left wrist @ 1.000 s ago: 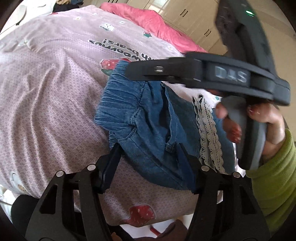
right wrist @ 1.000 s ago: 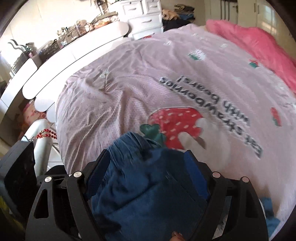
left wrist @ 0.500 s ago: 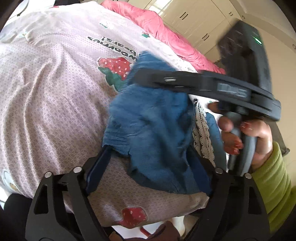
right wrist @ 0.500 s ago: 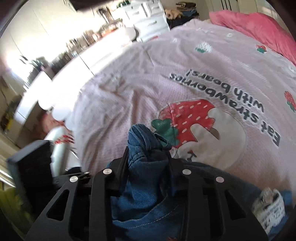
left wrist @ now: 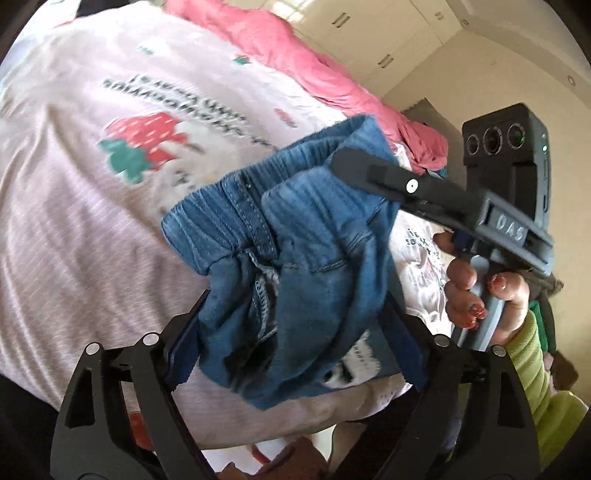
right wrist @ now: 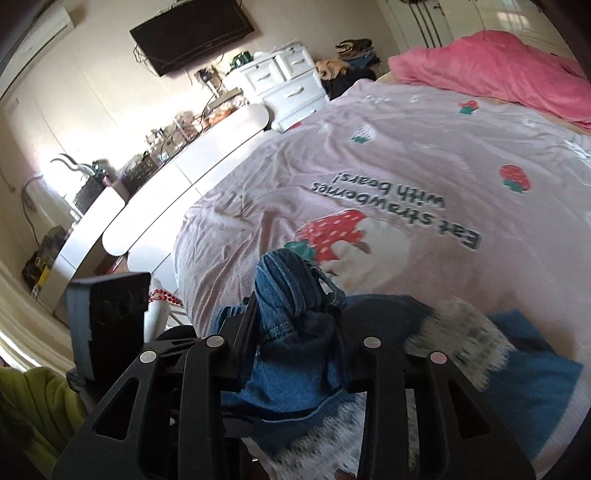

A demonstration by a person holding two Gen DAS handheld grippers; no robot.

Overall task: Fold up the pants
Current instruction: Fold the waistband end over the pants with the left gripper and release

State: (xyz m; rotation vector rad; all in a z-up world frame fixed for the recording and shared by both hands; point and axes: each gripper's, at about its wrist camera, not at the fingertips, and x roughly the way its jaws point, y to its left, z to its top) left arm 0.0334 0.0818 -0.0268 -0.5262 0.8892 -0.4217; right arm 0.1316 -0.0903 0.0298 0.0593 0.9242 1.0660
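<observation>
Right wrist view: right tool [right wrist: 299, 332] has clamped the denim pants [right wrist: 291, 280] waistband, lifting it; left tool [left wrist: 291, 325] gapes around fabric.

Setting: home bedroom. Bed [right wrist: 424, 155] with pale pink quilt printed with strawberries and the words "Eat strawberries with bears!"; pink blanket [right wrist: 498, 70] bunched at the far end. White drawer chest [right wrist: 284, 81] against the wall, wall-mounted television [right wrist: 192, 33] above. Long white table [right wrist: 177, 170] crowded with small items. Cream wardrobe doors [left wrist: 373, 40] behind the bed.
</observation>
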